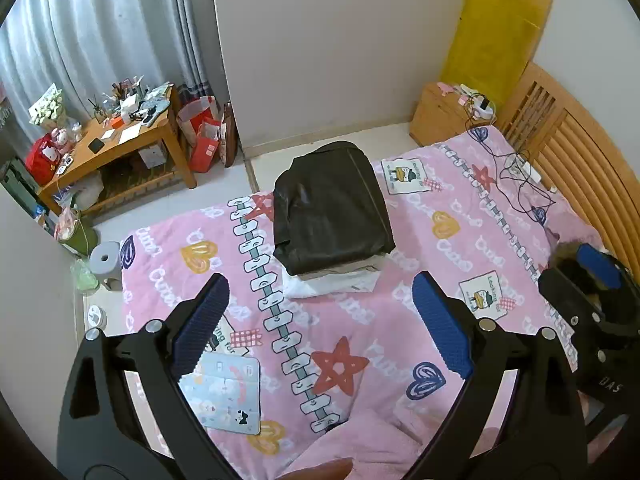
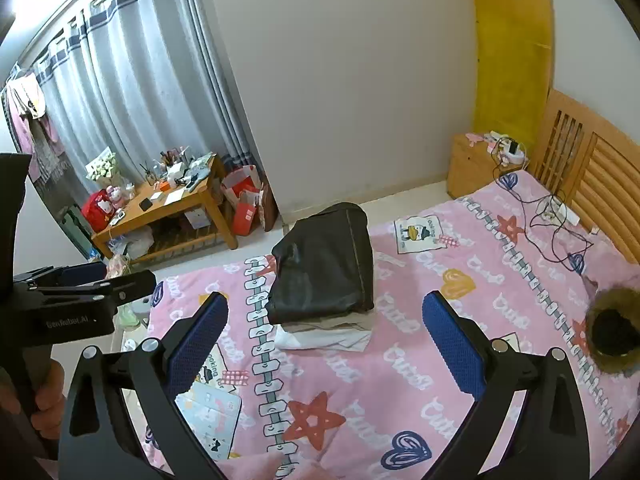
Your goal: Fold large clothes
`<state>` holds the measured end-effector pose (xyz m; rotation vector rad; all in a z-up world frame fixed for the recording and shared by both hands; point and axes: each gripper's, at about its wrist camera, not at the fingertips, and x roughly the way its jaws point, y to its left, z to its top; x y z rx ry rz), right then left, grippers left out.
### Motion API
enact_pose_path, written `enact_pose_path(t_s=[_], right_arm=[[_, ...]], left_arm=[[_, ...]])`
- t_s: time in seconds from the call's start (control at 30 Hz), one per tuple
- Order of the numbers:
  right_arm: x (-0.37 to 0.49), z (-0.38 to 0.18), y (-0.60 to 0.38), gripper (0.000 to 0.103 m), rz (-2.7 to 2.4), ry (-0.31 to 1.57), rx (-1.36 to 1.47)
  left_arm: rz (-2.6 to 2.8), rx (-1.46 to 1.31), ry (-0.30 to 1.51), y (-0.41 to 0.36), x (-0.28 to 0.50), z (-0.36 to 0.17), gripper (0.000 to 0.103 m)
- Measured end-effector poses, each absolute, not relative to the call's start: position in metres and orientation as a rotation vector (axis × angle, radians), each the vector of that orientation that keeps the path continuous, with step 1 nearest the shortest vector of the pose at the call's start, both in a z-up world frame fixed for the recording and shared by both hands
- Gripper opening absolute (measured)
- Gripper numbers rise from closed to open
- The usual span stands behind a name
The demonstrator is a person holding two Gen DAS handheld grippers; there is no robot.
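A folded dark leather-like garment (image 1: 332, 208) lies on top of a stack of folded beige and white clothes (image 1: 340, 280) at the far edge of the bed with the pink patterned cover (image 1: 400, 320). The stack also shows in the right wrist view (image 2: 324, 276). My left gripper (image 1: 320, 320) is open and empty, held above the bed short of the stack. My right gripper (image 2: 324, 344) is open and empty too, also short of the stack. The right gripper shows at the right edge of the left wrist view (image 1: 592, 280); the left gripper shows at the left of the right wrist view (image 2: 80, 292).
A tablet in a pale blue case (image 1: 226, 392) lies on the bed's near left. Cables and a power strip (image 1: 524, 172) lie near the wooden headboard (image 1: 580, 160). A fur-trimmed hood (image 2: 612, 328) lies at the right. A cluttered wooden table (image 1: 112, 148) and a nightstand (image 1: 440, 116) stand beyond.
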<state>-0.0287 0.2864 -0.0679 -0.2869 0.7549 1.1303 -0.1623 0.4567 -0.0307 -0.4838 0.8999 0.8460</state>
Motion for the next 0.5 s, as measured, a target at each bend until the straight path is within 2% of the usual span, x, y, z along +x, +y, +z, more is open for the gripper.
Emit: enact_pose_path(t_s=[0.5], right_arm=[[-0.026,-0.064,0.274,0.095,1.148,0.733,-0.3]], left_arm=[[0.91,-0.464,0.865,0.438,-0.165,-0.016,0.091]])
